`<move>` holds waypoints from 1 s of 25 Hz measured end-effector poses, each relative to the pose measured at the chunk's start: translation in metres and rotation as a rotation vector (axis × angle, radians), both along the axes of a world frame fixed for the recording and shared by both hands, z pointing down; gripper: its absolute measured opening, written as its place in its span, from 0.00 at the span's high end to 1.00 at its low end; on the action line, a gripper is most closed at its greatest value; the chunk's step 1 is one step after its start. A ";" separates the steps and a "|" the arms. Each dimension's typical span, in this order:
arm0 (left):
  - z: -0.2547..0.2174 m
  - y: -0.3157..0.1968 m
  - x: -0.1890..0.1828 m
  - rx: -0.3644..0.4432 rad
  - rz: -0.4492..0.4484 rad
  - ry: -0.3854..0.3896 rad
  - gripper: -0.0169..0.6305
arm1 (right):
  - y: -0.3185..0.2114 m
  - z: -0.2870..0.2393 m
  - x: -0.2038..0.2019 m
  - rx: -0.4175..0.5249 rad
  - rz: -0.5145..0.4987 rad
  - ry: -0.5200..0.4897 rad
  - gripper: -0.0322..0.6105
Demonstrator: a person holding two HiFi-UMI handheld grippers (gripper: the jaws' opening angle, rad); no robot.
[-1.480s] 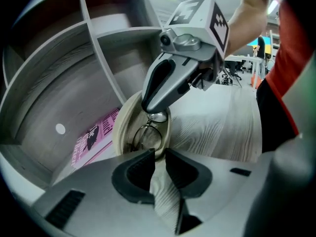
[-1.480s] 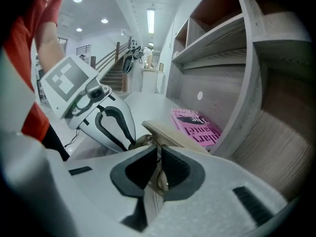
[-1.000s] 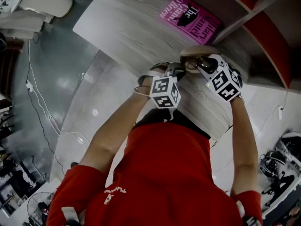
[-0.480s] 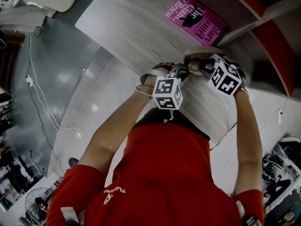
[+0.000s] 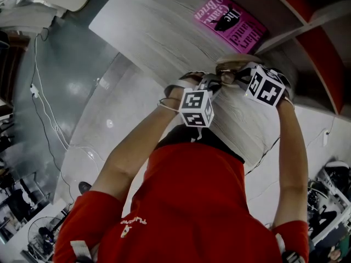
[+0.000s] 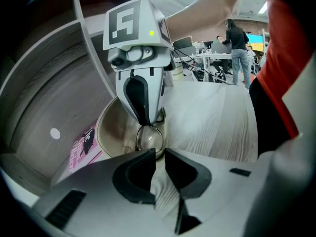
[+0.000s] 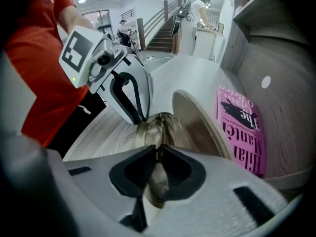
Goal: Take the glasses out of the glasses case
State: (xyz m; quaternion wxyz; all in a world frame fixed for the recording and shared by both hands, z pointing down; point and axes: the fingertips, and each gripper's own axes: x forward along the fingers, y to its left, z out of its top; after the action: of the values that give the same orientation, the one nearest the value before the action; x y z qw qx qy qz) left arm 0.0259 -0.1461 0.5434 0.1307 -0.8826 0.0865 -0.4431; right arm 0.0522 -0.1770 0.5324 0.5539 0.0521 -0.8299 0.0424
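A beige glasses case [image 5: 237, 61] lies open on the wooden table, lid [image 7: 197, 115] raised. The round-lensed glasses [image 6: 148, 138] sit inside it. My left gripper [image 6: 159, 163] is shut on the case's near rim, its dark fingertips [image 7: 139, 118] touching the beige edge. From above, my right gripper [image 7: 157, 163] points steeply down into the case. Its jaws are closing, with the glasses frame [image 7: 158, 127] between the pads, which touch it. In the head view the left gripper [image 5: 214, 84] and the right gripper [image 5: 233, 78] meet at the case.
A pink book [image 5: 230, 22] lies on the table [image 5: 148, 26] just beyond the case, under a red and grey shelf unit [image 5: 312, 32]. The table edge and grey floor are to the left. People stand at desks in the background.
The right gripper has tipped further down over the case and its jaws have narrowed round the glasses. The left gripper has stayed put.
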 end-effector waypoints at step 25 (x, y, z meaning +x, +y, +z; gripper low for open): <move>-0.005 0.008 -0.011 0.025 -0.046 0.031 0.89 | 0.030 -0.040 -0.003 0.084 -0.030 -0.065 0.91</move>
State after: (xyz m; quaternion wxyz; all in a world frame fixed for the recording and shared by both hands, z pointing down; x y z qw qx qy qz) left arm 0.0148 -0.1379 0.5388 0.1301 -0.8856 0.1140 -0.4310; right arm 0.0493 -0.1470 0.4921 0.5244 0.0612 -0.8493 0.0011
